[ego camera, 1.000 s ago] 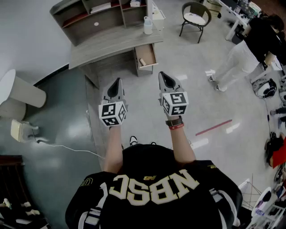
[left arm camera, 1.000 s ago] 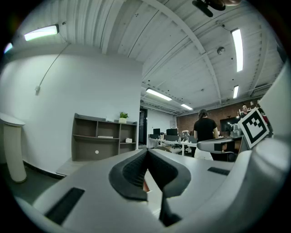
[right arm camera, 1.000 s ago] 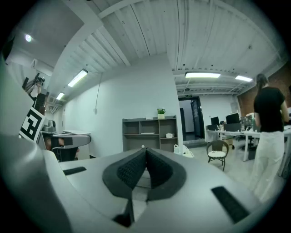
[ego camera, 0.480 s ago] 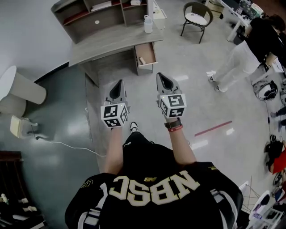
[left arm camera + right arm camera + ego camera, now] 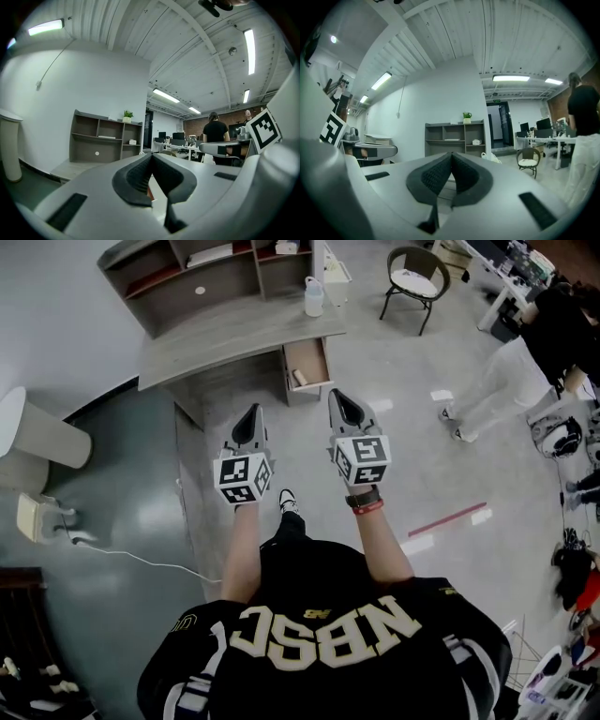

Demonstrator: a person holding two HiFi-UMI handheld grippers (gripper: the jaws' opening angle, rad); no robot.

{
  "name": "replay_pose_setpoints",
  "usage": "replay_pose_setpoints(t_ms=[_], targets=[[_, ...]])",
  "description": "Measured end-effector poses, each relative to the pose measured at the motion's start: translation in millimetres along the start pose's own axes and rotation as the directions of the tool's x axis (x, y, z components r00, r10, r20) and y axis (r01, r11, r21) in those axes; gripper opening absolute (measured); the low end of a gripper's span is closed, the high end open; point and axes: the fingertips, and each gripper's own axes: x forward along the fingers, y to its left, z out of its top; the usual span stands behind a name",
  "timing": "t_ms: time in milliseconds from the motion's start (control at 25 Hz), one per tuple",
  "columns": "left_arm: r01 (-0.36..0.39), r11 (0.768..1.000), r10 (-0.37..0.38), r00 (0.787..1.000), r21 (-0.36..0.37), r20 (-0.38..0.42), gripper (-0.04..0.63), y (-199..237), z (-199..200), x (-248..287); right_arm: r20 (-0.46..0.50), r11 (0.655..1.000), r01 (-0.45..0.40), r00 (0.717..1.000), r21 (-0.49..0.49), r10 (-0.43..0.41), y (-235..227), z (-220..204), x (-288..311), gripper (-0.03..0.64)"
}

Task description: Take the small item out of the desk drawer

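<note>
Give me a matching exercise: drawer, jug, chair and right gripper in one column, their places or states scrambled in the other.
Column one
1. drawer
2. jug
3. chair
4. right gripper

Column two
A. shut, nothing between the jaws
B. pulled open
C. on the desk
D. stands clear of the desk

Pairs: 1-B, 2-C, 3-D, 4-A
</note>
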Motion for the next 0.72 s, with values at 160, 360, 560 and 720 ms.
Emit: replay_pose_setpoints(t_ms=[160,360,560,720], targets=[[0.002,1.0,-0.002,1.0,-0.012,0.008,0.015,25.6,2.9,42.9,-0.017,1.0,-0.007,1.0,-0.014,0.007,-9.1,2.6,46.6,-0.005],[0.012,1.0,-0.012,1.0,0.0,0.013,0.015,53.6,8.2,91.3,-0.026,1.0,-0.007,1.0,-0.016,0.007,-17.1,8.5,98.8,-0.005],[0.027,0.999,-0.026,1.0,0.02,-0.01,0.015,79.3,1.3,131.5,-0.04,1.0,-0.001,0.999,-0.007,0.001,-23.9,4.4,144.4,-0.005],[0.037,0.999,-0.037,0.999,0.01,-0.017,0.015,101.4,-6.0,156.4,-0.06,1.0,0.007,0.998,0.007,-0.007,-26.9,-5.7,177.7,-0.005]])
